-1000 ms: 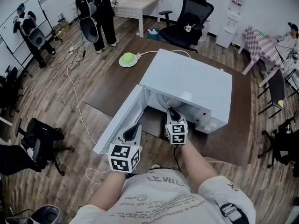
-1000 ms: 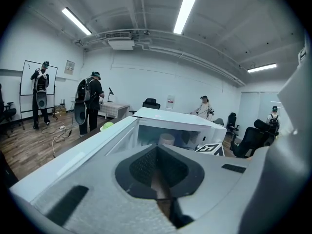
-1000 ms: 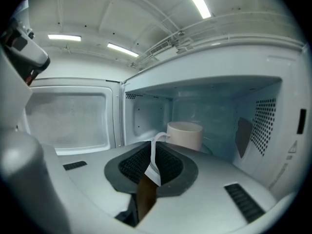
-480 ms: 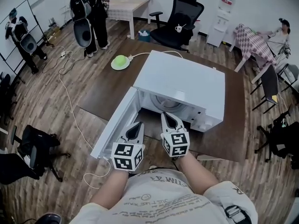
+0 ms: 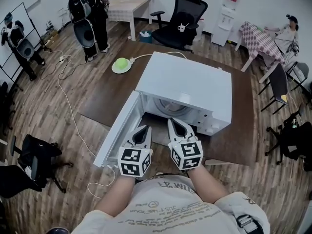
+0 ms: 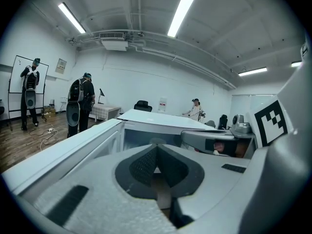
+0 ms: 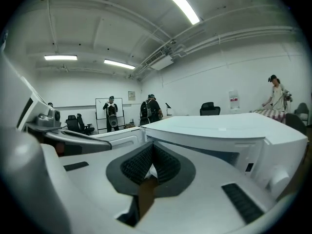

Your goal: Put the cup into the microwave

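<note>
Left claw and right claw both closed on nothing; side by side before the open-doored microwave on the counter.

Pale printed T-shirt; white hand-held grippers bear black-and-white marker cubes.

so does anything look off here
What looks like a white cup sits on the black chair behind the table, an odd spot. The microwave has its door open. The left gripper and right gripper are shut, empty.
</note>
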### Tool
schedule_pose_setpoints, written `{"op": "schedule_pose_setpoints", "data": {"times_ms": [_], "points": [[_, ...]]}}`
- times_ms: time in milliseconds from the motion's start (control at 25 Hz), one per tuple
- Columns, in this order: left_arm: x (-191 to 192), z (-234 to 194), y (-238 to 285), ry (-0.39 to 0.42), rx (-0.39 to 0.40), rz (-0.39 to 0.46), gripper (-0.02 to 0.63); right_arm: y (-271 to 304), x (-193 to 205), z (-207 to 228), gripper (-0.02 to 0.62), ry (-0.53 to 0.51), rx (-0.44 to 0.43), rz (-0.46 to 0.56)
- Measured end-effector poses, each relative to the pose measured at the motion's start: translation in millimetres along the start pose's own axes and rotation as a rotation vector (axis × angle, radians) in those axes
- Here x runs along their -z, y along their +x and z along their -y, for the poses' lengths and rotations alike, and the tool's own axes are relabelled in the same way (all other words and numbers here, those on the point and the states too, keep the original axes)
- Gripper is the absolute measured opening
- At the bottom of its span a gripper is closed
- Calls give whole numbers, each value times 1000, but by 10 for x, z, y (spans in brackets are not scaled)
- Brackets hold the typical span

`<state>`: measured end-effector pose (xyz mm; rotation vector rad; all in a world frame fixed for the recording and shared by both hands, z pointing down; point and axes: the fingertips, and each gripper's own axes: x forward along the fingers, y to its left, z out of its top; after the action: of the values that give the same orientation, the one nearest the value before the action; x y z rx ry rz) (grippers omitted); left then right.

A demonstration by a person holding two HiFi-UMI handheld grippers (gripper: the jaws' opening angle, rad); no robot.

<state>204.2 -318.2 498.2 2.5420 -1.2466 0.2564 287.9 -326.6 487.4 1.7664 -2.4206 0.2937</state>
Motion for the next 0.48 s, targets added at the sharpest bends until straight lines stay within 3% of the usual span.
{"op": "schedule_pose_setpoints", "data": {"times_ms": [480], "points": [[-2,-18,16,11,-12,0,14,-27,58,-34,14,-19,-6,-11]]}}
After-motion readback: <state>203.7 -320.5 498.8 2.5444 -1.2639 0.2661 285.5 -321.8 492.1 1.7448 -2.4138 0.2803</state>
